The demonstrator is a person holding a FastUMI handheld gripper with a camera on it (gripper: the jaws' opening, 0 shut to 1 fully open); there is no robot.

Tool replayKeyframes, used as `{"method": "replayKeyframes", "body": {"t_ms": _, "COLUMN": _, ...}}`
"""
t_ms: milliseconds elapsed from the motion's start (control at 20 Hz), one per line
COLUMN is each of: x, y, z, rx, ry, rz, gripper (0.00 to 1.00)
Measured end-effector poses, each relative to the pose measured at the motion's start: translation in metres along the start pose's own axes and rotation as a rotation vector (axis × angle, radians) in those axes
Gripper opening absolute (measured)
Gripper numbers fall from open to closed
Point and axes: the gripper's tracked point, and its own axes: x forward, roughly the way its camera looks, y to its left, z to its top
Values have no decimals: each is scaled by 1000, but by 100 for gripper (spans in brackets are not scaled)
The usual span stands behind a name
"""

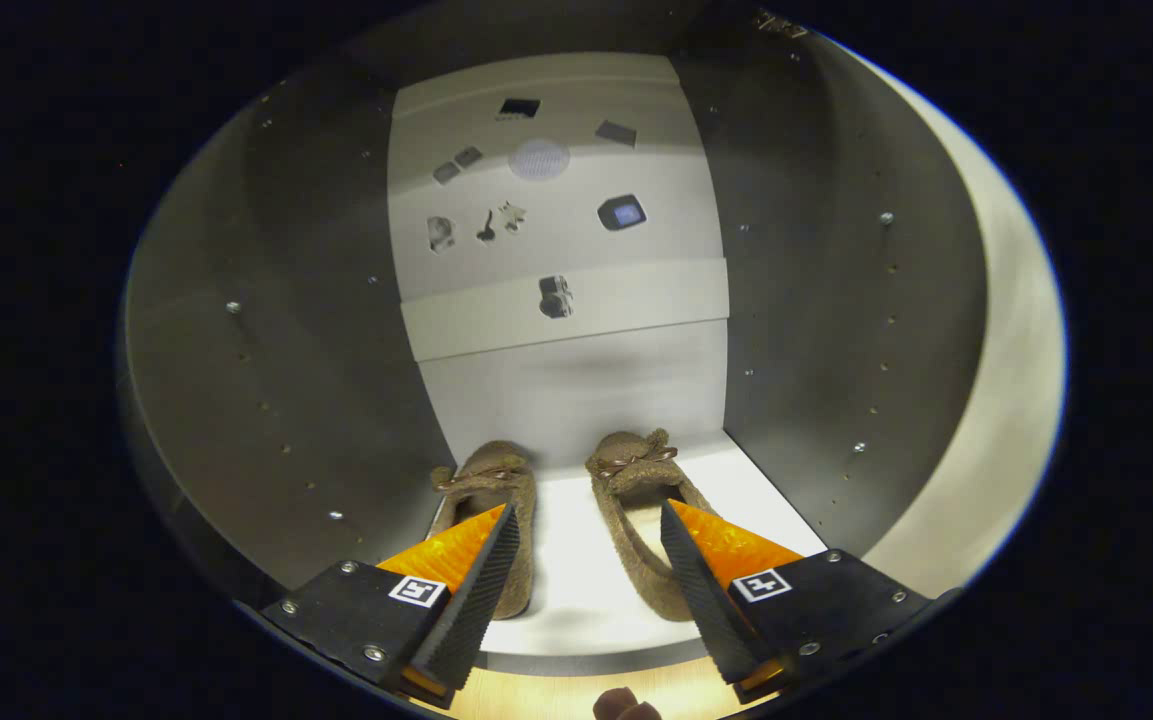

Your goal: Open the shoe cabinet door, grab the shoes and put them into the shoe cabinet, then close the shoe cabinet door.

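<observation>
Two brown fuzzy shoes stand side by side, toes toward the back, on the white bottom shelf (576, 585) inside the shoe cabinet. The left shoe (489, 478) and the right shoe (636, 462) have a strip of bare shelf between them. My gripper (587, 508) is open at the cabinet's mouth. Its left finger lies across the near part of the left shoe and its right finger across the near part of the right shoe. Nothing sits between the fingers but bare shelf. The heels of both shoes are partly hidden behind the fingers.
Dark grey side walls, the left wall (286, 350) and the right wall (816, 330), close in the compartment. A white back panel (566, 390) stands just beyond the shoes' toes. A pale front edge (996, 400) runs down the right side. A person's fingertip (621, 705) shows below the gripper.
</observation>
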Motion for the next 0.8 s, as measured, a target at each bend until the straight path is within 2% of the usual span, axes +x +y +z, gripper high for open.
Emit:
{"method": "replayKeyframes", "body": {"t_ms": 100, "x": -28, "y": 4, "z": 0, "rx": -8, "ry": -12, "rz": -6, "gripper": 93}}
{"method": "replayKeyframes", "body": {"t_ms": 500, "x": -145, "y": 1, "z": -28, "rx": -30, "ry": -43, "rz": -57, "gripper": 93}}
{"method": "replayKeyframes", "body": {"t_ms": 800, "x": -216, "y": -6, "z": -39, "rx": -43, "ry": -67, "rz": -39, "gripper": 93}}
